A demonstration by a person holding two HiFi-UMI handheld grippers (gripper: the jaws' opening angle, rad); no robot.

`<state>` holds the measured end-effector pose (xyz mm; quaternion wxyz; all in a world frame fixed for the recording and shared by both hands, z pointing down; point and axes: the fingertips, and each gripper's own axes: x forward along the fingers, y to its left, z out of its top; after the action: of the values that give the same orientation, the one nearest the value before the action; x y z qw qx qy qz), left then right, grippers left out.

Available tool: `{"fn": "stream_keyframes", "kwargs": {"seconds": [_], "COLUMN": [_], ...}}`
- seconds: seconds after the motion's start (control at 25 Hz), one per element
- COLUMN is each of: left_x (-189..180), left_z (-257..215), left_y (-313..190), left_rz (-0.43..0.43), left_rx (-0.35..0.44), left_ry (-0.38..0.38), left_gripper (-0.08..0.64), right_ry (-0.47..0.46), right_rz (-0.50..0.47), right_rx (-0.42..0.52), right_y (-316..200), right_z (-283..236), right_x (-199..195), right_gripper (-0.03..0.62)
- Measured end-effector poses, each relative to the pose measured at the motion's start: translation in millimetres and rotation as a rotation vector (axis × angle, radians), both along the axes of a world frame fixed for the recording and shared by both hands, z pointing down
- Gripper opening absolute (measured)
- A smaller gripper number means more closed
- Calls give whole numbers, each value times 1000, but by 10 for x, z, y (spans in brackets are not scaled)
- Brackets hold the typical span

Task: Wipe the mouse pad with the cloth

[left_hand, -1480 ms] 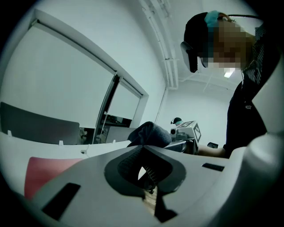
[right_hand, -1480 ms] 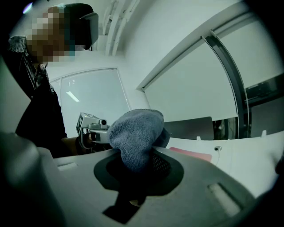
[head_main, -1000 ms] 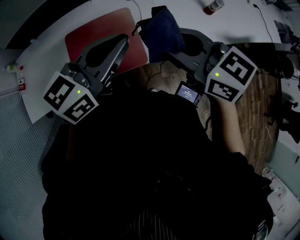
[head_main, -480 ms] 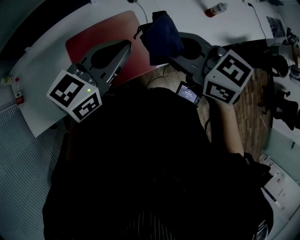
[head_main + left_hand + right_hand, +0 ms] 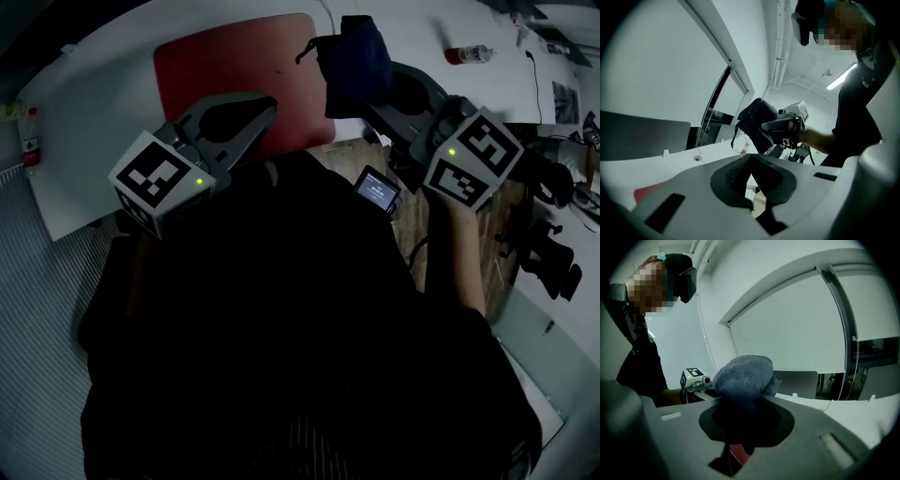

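Note:
The red mouse pad lies on the white desk. My right gripper is shut on a bunched dark blue cloth, held in the air just off the pad's right edge. In the right gripper view the cloth bulges up out of the jaws. My left gripper hangs over the pad's near edge, shut with nothing in it. Its pads meet at the tip in the left gripper view, where the cloth and a strip of the pad also show.
A small bottle lies at the desk's far right beside a cable. A lit device screen sits below the desk edge over the wooden floor. A dark monitor stands on the desk. Chair bases stand at right.
The view has shifted, so the whole pad shows now. The right gripper with the cloth has moved off the pad's right edge. The left gripper stays shut over the near edge.

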<state>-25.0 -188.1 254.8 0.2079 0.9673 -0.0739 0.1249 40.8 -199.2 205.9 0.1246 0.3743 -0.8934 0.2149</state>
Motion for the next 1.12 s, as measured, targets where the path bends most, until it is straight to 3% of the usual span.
{"fn": "stream_keyframes", "kwargs": {"seconds": [0.2, 0.48, 0.64, 1.12], "left_x": [-36, 25, 48, -175], "left_z": [85, 397, 707, 1380], "left_y": [-193, -465, -447, -424], "left_rz": [-75, -124, -128, -157], "left_rx": [13, -38, -88, -231], "left_ry": [-26, -141, -254, -368], "left_gripper": [3, 3, 3, 3], "right_ry": [-20, -57, -71, -79], "right_rz": [-64, -113, -137, -227], "right_rx": [-9, -51, -88, -151], "right_y": [-290, -591, -662, -925], "right_z": [89, 277, 432, 774], "right_x": [-54, 44, 110, -29], "right_gripper": [66, 66, 66, 66]}}
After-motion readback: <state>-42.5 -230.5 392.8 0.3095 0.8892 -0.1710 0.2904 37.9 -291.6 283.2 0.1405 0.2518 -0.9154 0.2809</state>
